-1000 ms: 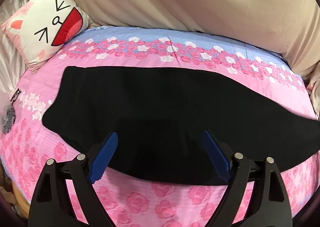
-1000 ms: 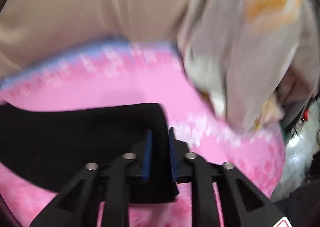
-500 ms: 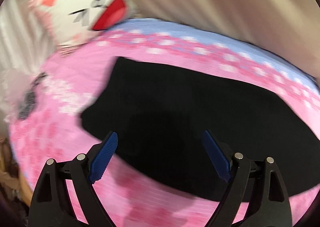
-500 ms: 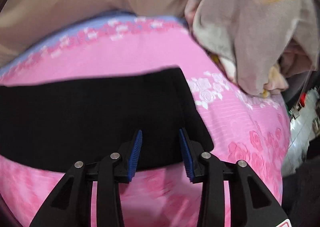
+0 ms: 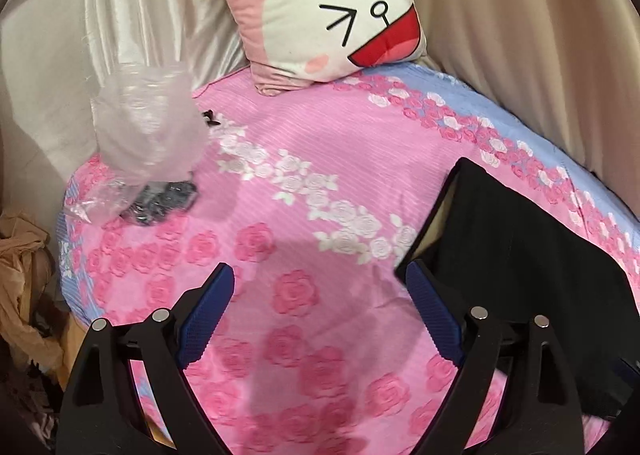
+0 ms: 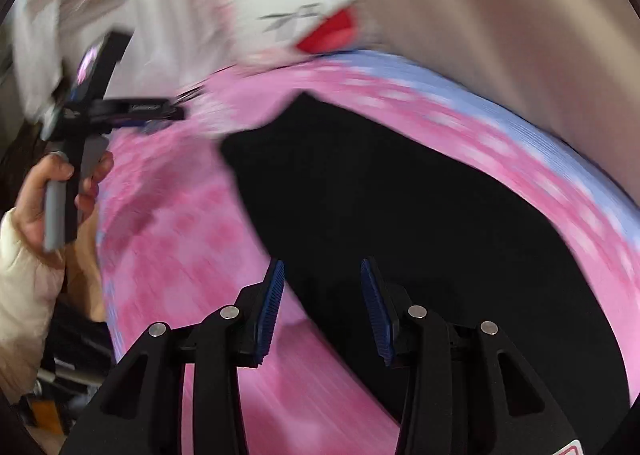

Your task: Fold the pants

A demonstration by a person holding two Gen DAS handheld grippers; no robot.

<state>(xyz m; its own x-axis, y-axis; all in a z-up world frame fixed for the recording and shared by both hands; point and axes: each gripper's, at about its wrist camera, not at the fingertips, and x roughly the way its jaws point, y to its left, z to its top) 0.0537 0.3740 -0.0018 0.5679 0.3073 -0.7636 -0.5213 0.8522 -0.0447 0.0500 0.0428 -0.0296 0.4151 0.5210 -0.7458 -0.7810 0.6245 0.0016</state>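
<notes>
While both claws, left claw (image 5: 320, 311) and right claw (image 6: 322, 303), stand spread and empty, the black pants (image 6: 400, 207) lie flat toward three o'clock, seemingly awaiting further folds.

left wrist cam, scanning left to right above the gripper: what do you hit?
Crumpled tan fabric off the bed edge → clear plastic bag → cartoon-face pillow → black pants on the pink floral bedspread.
</notes>
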